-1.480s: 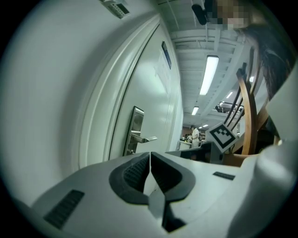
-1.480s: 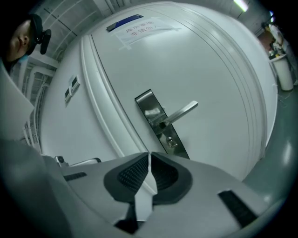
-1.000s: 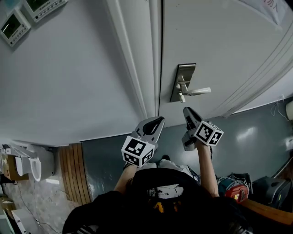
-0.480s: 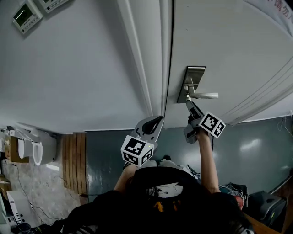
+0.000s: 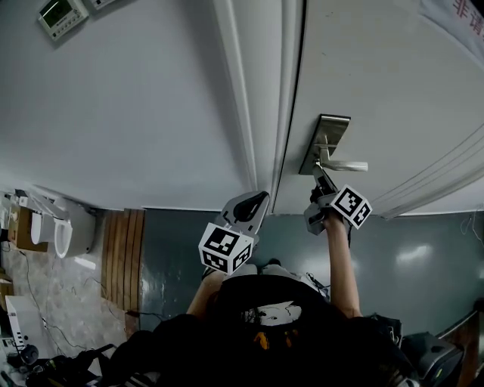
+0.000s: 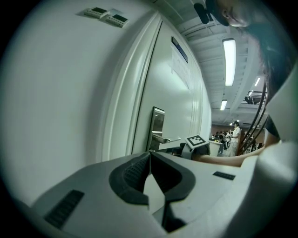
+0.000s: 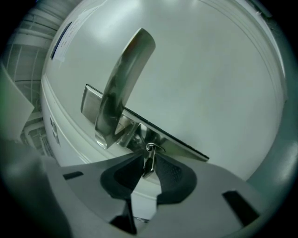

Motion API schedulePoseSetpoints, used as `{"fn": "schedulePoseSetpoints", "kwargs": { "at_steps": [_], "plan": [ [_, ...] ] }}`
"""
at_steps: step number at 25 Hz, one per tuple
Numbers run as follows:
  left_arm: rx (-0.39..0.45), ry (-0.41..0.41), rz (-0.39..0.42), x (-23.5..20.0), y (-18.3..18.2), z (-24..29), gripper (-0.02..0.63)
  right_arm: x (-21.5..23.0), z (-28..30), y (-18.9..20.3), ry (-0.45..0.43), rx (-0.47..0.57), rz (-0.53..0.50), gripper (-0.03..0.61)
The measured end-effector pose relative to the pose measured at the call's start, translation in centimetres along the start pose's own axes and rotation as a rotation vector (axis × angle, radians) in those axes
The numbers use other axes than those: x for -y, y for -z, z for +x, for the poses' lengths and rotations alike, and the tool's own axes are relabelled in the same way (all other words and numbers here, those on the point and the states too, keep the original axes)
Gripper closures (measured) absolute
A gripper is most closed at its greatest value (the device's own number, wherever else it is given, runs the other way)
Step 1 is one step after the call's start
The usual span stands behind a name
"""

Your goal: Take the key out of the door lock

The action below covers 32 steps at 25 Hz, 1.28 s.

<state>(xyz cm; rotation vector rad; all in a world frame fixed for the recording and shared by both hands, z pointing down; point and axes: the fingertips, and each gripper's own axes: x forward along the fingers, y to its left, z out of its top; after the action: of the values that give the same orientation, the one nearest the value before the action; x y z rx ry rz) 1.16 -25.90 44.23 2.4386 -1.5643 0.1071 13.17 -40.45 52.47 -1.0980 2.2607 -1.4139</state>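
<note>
A small metal key [image 7: 149, 161] with a wire ring sticks out of the steel lock plate [image 7: 179, 142], just under the lever handle [image 7: 122, 86]. My right gripper [image 7: 148, 159] is at the key with its jaws closing, and the dark pads touch the key on both sides. In the head view the right gripper [image 5: 318, 177] reaches up to the lock plate [image 5: 331, 134] on the pale door [image 5: 378, 75], below the handle [image 5: 346, 165]. My left gripper [image 5: 260, 199] hangs lower by the door frame, shut and empty, its tips [image 6: 150, 154] meeting.
The white door frame [image 5: 261, 98] runs left of the lock. Wall control panels [image 5: 62, 13] sit at the top left. Wooden slats [image 5: 125, 253] and white fixtures [image 5: 59, 230] lie at the lower left. Distant people [image 6: 235, 132] stand down the corridor.
My right gripper has risen from below the handle to the lock plate and come in on the key. The left gripper has stayed where it was.
</note>
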Motion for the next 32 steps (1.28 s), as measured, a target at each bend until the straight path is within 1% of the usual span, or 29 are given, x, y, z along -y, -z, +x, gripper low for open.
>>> {"fn": "schedulePoseSetpoints", "kwargs": {
  "at_steps": [7, 12, 21, 25, 29, 32],
  "plan": [
    [-0.002, -0.025, -0.009, -0.5, 0.2, -0.2, 0.6, 0.0, 0.0, -0.1, -0.018, 0.037, 0.08, 0.523],
    [-0.004, -0.02, -0.008, -0.3, 0.4, -0.3, 0.601, 0.3, -0.2, 0.1, -0.024, 0.076, 0.231, 0.545],
    [-0.007, -0.011, -0.006, -0.5, 0.4, -0.8, 0.6, 0.8, -0.8, 0.2, -0.041, 0.125, 0.405, 0.558],
    [-0.01, -0.008, -0.011, -1.1, 0.4, -1.3, 0.6, 0.1, -3.0, 1.3, -0.065, 0.12, 0.401, 0.558],
    [-0.02, 0.009, -0.014, -1.3, 0.7, -1.2, 0.6, -0.2, -4.9, 2.5, -0.051, 0.096, 0.319, 0.558],
    [-0.022, 0.045, -0.013, -0.6, 0.8, -1.1, 0.6, -1.1, -5.9, 3.0, -0.049, 0.095, 0.29, 0.558]
  ]
}}
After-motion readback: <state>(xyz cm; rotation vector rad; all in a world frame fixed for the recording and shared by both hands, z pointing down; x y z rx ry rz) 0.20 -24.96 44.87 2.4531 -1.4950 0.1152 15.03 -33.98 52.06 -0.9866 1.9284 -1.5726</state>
